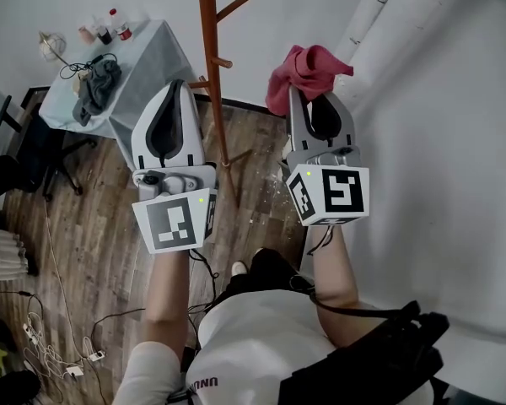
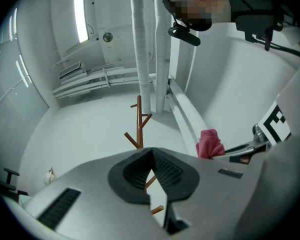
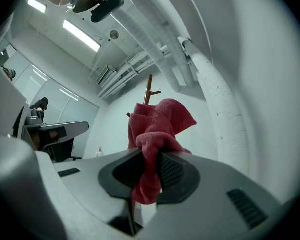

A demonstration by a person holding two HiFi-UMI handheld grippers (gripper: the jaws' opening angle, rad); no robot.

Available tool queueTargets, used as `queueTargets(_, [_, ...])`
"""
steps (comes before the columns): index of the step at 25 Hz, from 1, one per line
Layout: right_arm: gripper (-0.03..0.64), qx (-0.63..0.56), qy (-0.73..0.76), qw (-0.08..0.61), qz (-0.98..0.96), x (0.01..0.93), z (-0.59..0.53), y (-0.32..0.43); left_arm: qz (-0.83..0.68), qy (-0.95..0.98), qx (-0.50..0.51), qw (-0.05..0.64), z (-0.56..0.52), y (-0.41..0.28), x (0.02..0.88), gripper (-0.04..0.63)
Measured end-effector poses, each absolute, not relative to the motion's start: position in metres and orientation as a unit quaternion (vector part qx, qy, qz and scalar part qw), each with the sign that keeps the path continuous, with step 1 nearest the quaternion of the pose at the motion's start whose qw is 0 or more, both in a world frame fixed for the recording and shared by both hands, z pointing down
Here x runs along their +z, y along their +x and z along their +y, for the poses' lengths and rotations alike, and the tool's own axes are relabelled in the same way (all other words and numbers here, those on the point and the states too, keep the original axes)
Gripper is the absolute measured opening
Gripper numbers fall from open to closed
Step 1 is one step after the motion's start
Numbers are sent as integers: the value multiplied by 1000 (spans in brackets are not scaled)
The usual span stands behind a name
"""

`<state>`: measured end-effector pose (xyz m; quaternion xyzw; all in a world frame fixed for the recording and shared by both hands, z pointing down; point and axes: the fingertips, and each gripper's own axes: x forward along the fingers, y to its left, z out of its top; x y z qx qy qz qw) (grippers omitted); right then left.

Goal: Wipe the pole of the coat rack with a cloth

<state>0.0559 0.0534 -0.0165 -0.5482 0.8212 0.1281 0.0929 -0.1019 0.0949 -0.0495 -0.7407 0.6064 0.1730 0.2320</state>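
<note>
- Nearest the lens, both hand-held grippers are recorded with their marker cubes toward the wearer.
- Right gripper (image 1: 319, 99): the jaws are noted clamped on a crumpled raspberry-red terry cloth (image 1: 304, 70). The fabric is pinched between the ribbed pads. A loose bunch is left standing above the tips, and a short tail hangs below.
- Reason for this hold (judged): the bunch is kept proud of the jaws so that fabric, not plastic, is what meets the wood.
- Left gripper (image 1: 177, 91): the jaws are seen brought together at the tips with nothing between them. Only the rack is glimpsed through the slit behind. This gripper is judged to be kept free, perhaps for steadying the rack.
- Slender reddish-brown wooden pole of the coat rack (image 1: 211, 57): it is recorded upright, between the two grippers in the head view. Short angled pegs (image 1: 234, 7) branch from it. Its colour appears even; dust or marks cannot be made out.
- The cloth is held near the pole's right side but apart from it; no contact is seen.
- Stage (judged): approach only, wiping not yet begun. The cloth would need to be pressed sideways onto the pole and worked around the pegs.
- Beyond: a plank floor (image 1: 93, 226), a pale-covered table (image 1: 156, 53) and a white wall (image 1: 438, 125) are noted.
</note>
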Motion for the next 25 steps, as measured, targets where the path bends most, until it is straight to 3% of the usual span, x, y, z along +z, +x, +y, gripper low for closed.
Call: queueTargets(25, [74, 52, -477, 18, 877, 74, -91, 40, 663, -715, 123, 186, -32, -97, 6, 14])
